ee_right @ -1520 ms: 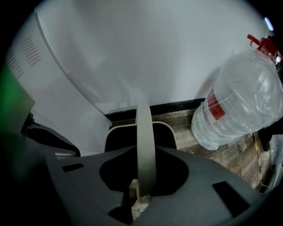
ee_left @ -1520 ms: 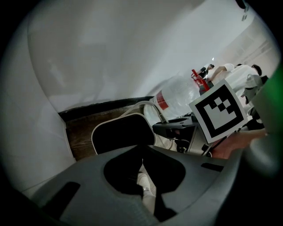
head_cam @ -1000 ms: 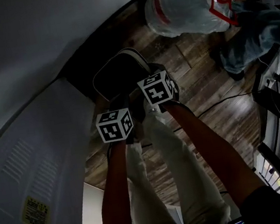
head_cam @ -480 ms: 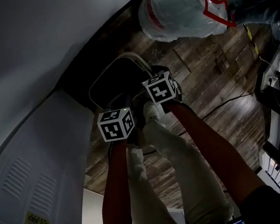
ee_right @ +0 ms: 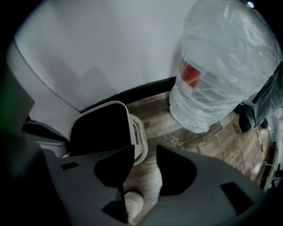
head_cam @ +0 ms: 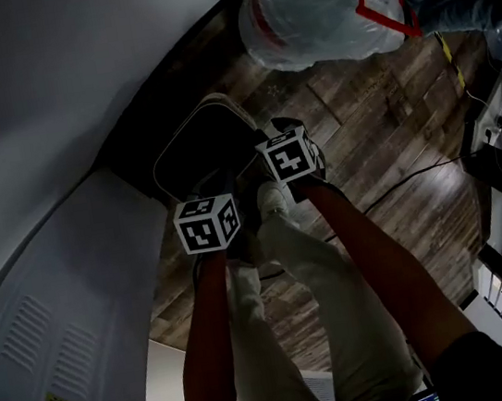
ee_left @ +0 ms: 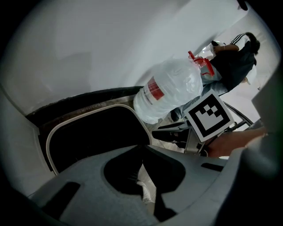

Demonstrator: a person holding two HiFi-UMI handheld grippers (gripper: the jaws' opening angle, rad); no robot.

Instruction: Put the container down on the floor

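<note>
View from above and along both tools. The container (head_cam: 202, 151), cream-rimmed with a dark interior, stood on the wooden floor (head_cam: 381, 129) close to the white wall (head_cam: 44, 67), its opening facing the head camera. My left tool (ee_left: 142, 149) was clenched, its tips meeting on the container's near rim and pinching it. My right tool (ee_right: 145, 151) was released: its jaws had just been opening, and I saw only floorboards and the toe of a pale shoe (ee_right: 132, 204) in the gap between them. The container (ee_right: 99, 130) lay just beside that tool's left jaw, not between the pads. A large water bottle (head_cam: 316, 8), wrapped in clear plastic and carrying a red handle, stood on the floor beyond the container, near it but apart. A white vented panel (head_cam: 54, 318) filled the lower left of the head view. My legs in light trousers (head_cam: 289, 329) ran down the middle, below both marker cubes.
</note>
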